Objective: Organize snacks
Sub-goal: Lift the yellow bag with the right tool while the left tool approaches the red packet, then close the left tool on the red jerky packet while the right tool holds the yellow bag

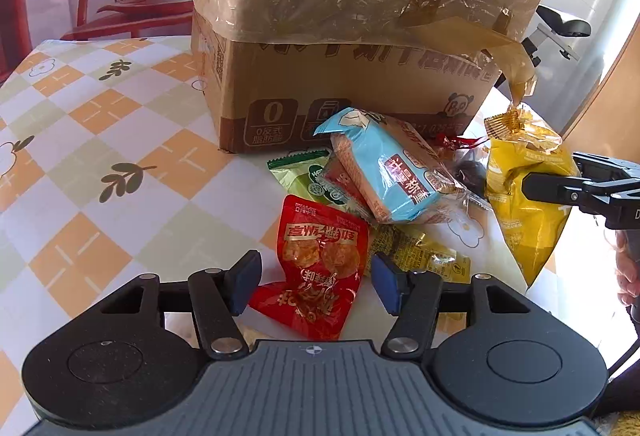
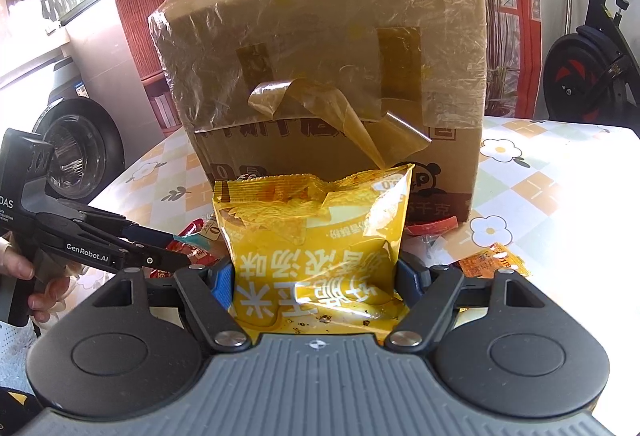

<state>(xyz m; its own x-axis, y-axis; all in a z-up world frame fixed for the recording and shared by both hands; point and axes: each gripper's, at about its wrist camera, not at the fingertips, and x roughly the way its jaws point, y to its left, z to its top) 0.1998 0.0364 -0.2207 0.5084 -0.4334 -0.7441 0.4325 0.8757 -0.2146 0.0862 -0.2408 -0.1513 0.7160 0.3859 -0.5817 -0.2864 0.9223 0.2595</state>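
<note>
A red snack packet [image 1: 320,260] lies on the checked tablecloth between the blue pads of my left gripper [image 1: 314,282]. The pads stand apart and do not press on it, so the gripper is open. Behind it is a pile with a light blue packet [image 1: 384,172], a green packet [image 1: 300,172] and a small yellow packet [image 1: 420,252]. My right gripper [image 2: 316,276] is shut on a big yellow snack bag [image 2: 316,236], held upright in front of the cardboard box [image 2: 320,76]. The left wrist view shows that bag [image 1: 528,196] at the right.
The tall cardboard box [image 1: 340,76] wrapped in yellowish film stands mid-table with loose tape hanging [image 2: 320,104]. An orange packet [image 2: 488,260] lies at the right. A red chair [image 1: 120,12] and a plant stand beyond the table; an exercise bike [image 2: 588,68] is at the right.
</note>
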